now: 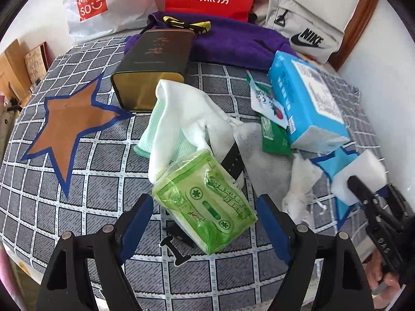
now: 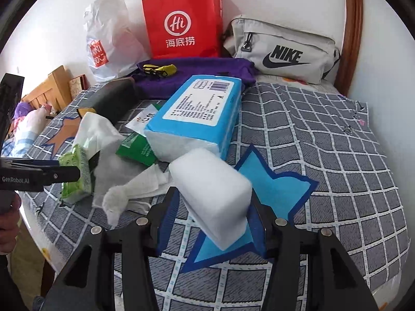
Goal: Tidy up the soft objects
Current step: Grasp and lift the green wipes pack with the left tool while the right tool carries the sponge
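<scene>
- Two blue-padded fingers of the left gripper (image 1: 205, 223) stand wide apart around the green tissue pack (image 1: 205, 202), not pressing it; the pack lies on the checked bedspread (image 1: 103, 160), leaning on white cloths (image 1: 181, 114).
- Closing off-centre could make the slick wrapper slip out or drag the cloths along.
- Seen from the right wrist, the right gripper (image 2: 211, 220) is closed on the white sponge block (image 2: 215, 197), held above a blue star patch (image 2: 275, 191).
- Squeezing harder may make the foam buckle and twist loose.
</scene>
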Motion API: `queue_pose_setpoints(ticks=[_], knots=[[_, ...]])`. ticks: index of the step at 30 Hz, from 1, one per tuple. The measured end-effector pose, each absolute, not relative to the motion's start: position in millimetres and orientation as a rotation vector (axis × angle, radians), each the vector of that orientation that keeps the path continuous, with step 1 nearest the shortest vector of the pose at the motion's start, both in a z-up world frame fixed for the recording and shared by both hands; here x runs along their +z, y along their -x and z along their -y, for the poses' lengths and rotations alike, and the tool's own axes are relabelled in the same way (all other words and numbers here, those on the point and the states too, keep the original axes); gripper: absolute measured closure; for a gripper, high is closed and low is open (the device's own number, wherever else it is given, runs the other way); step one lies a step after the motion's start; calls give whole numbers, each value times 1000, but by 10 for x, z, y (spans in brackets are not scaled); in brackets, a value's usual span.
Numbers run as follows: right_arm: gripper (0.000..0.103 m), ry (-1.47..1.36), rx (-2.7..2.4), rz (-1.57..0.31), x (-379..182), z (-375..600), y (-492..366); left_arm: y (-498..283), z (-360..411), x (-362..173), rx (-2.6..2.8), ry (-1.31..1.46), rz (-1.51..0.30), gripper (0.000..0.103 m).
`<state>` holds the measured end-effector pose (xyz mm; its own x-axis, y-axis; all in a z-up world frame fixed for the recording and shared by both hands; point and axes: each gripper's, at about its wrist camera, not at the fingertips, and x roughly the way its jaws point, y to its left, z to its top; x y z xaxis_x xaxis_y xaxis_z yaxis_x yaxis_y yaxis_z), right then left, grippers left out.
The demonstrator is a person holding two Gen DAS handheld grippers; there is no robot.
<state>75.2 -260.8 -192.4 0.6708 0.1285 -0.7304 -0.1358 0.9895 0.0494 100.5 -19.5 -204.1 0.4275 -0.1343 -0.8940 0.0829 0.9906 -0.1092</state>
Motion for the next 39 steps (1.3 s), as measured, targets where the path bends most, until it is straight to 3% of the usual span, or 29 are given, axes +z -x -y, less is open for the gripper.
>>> queue_pose_setpoints(ticks=[7,12,23,39], knots=[[50,-14,161,-819,-1982,2656,-788,-1120,216,-2221,-78,66,-1140,23],[52,-64,194,-848,-2070,2724,-823,-1082,108,-2139,-107,95,-1106,29],[54,-56,192,-857,-2058,2630,-794,-1012,-356,-1925,-19,112,-1073,29],[54,-42,216,-764,-1221,2582,-883,-996,-552,-1361,65,69,-963,29]])
